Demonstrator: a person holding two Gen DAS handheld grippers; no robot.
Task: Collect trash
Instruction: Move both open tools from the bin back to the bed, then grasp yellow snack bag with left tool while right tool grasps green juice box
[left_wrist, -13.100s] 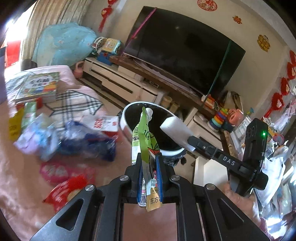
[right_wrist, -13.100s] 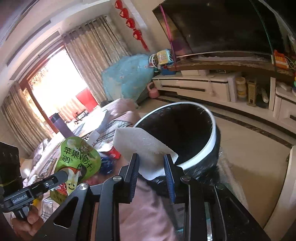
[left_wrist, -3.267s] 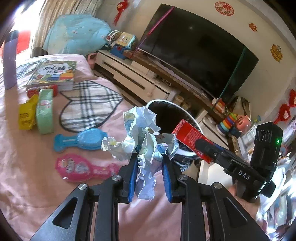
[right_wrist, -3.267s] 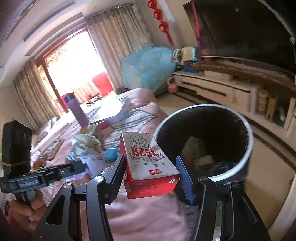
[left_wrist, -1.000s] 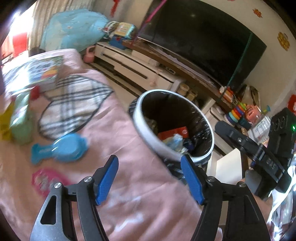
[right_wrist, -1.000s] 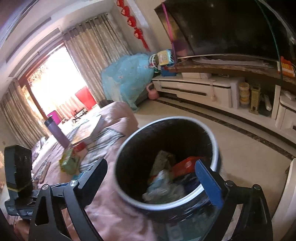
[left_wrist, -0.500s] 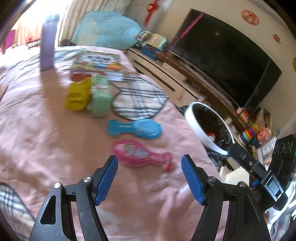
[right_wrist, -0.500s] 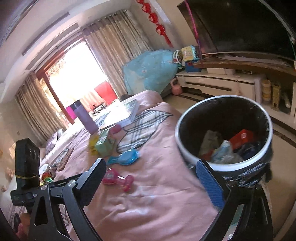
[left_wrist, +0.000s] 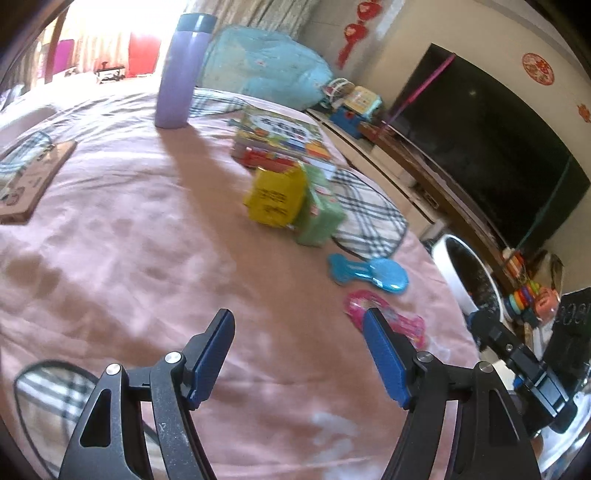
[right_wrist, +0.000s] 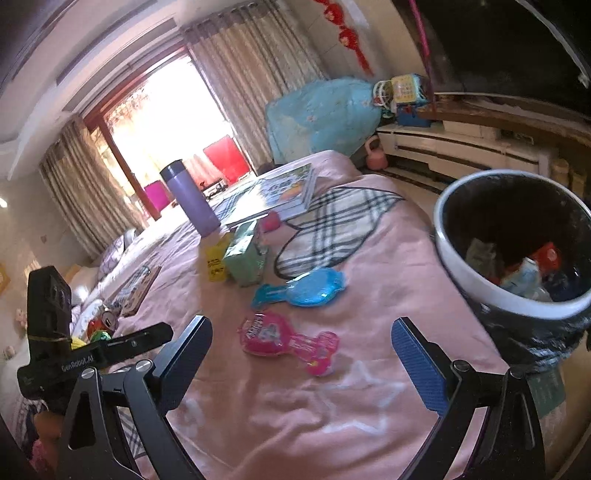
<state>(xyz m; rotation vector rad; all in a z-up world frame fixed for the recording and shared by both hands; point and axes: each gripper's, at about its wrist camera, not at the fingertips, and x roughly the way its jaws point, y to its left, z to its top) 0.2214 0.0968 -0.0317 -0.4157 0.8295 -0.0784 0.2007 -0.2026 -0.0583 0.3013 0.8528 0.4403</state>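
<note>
Two wrappers lie flat on the pink bed (right_wrist: 351, 417) beside the bin (right_wrist: 454, 254), the blue wrapper (right_wrist: 303, 290) farther off and the pink wrapper (right_wrist: 286, 341) nearer, each with its long axis running left to right across both views. Right gripper (right_wrist: 301, 354) hangs with released, empty fingers straddling the pink one, which sits just ahead between them, so that hand looks nearer. Left gripper (left_wrist: 299, 354), fingers also spread and empty, has the same wrapper (left_wrist: 384, 325) off by its right finger (left_wrist: 384, 356), aiming at bare sheet.
</note>
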